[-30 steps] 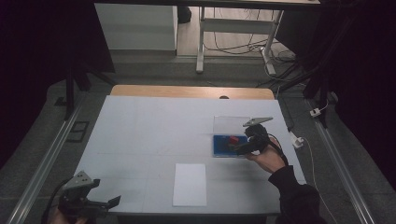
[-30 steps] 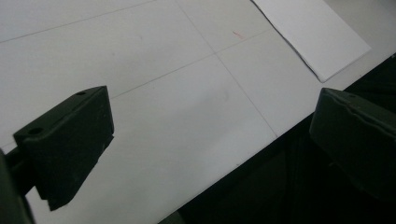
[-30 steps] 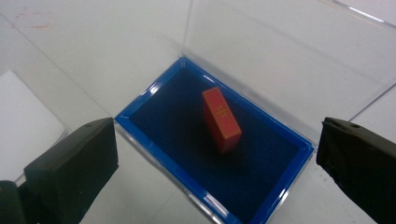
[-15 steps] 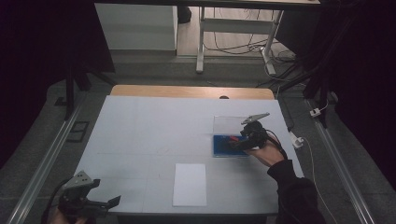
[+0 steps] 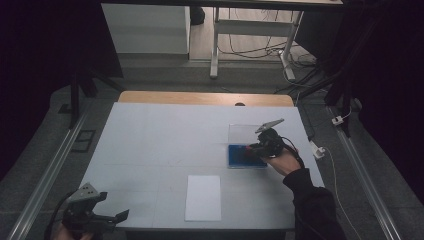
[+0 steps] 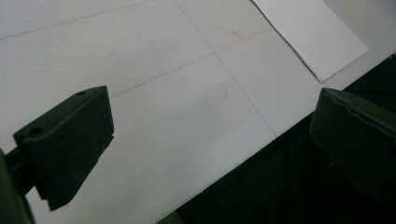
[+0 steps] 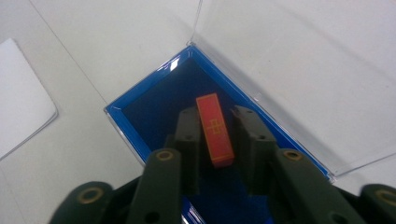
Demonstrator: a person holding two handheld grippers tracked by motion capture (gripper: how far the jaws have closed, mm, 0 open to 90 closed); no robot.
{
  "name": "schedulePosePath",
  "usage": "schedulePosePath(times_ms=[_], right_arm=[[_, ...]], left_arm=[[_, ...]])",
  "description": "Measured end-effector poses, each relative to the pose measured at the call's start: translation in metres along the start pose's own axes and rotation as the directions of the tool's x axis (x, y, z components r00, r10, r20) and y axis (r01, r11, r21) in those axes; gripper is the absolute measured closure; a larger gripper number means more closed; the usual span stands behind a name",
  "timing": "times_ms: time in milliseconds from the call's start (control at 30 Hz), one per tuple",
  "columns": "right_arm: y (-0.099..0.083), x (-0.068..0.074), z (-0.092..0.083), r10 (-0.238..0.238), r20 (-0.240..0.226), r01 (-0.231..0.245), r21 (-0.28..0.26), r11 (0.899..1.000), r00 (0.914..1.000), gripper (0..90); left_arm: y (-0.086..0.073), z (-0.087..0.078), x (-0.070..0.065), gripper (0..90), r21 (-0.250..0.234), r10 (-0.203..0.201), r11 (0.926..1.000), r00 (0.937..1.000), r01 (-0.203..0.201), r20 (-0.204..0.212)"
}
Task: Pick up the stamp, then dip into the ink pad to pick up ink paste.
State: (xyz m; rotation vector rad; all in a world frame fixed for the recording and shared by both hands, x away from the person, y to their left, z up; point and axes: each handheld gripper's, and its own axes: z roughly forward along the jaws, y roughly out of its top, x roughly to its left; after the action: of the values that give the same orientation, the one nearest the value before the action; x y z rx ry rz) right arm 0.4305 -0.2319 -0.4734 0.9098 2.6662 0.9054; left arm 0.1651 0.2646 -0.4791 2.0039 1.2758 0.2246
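The right tongs [image 5: 251, 150] lie at the right of the high view, out at the end of a dark-sleeved forearm that comes in from the lower right, the hand [image 5: 282, 161] wrapped around their body. Their jaws have just been closing and now stand narrow, with a thin gap showing on either side in the right gripper view [image 7: 215, 140]. The left tongs [image 5: 107, 218] hang low at the near left corner, level, jaws spread wide apart [image 6: 210, 149].
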Motion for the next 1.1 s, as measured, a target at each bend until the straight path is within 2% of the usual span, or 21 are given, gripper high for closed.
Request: schedulePosePath(times_ms=[100, 267, 500, 633, 867, 1000, 1100], right_arm=[[0.000, 0.000, 0.000, 0.000, -0.001, 0.000, -0.003, 1.000, 1.0000, 78.1], [-0.001, 0.001, -0.001, -0.001, 0.006, 0.001, -0.004, 1.000, 1.0000, 79.4], [0.001, 0.006, -0.018, 0.016, 0.002, -0.016, -0.070, 0.997, 0.9999, 79.6], [0.000, 0.010, -0.023, 0.027, 0.005, -0.026, -0.084, 0.996, 0.9996, 79.5], [-0.001, 0.013, -0.028, 0.056, 0.016, -0.054, -0.085, 0.995, 0.9983, 79.5], [0.000, 0.011, -0.029, 0.077, 0.006, -0.076, -0.084, 0.994, 0.9970, 79.5], [0.002, 0.011, -0.029, 0.077, 0.006, -0.076, -0.073, 0.994, 0.9970, 79.5]], left_arm=[[0.000, 0.000, 0.000, 0.5, 0.000, -0.001, 1.0000, 1.0000, 0.001, 0.001], [0.000, 0.000, 0.000, 0.5, -0.001, 0.000, 1.0000, 1.0000, 0.000, 0.001], [0.000, -0.001, 0.000, 0.5, -0.002, 0.000, 1.0000, 1.0000, 0.000, 0.002], [0.000, -0.001, 0.000, 0.5, -0.007, 0.000, 1.0000, 1.0000, 0.000, 0.004], [0.000, -0.001, 0.000, 0.5, -0.008, 0.002, 1.0000, 1.0000, -0.002, 0.002], [-0.001, -0.002, 0.001, 0.5, -0.011, -0.006, 0.9999, 1.0000, 0.006, 0.007], [-0.001, -0.002, 0.001, 0.5, -0.010, -0.005, 0.9999, 1.0000, 0.005, 0.007]])
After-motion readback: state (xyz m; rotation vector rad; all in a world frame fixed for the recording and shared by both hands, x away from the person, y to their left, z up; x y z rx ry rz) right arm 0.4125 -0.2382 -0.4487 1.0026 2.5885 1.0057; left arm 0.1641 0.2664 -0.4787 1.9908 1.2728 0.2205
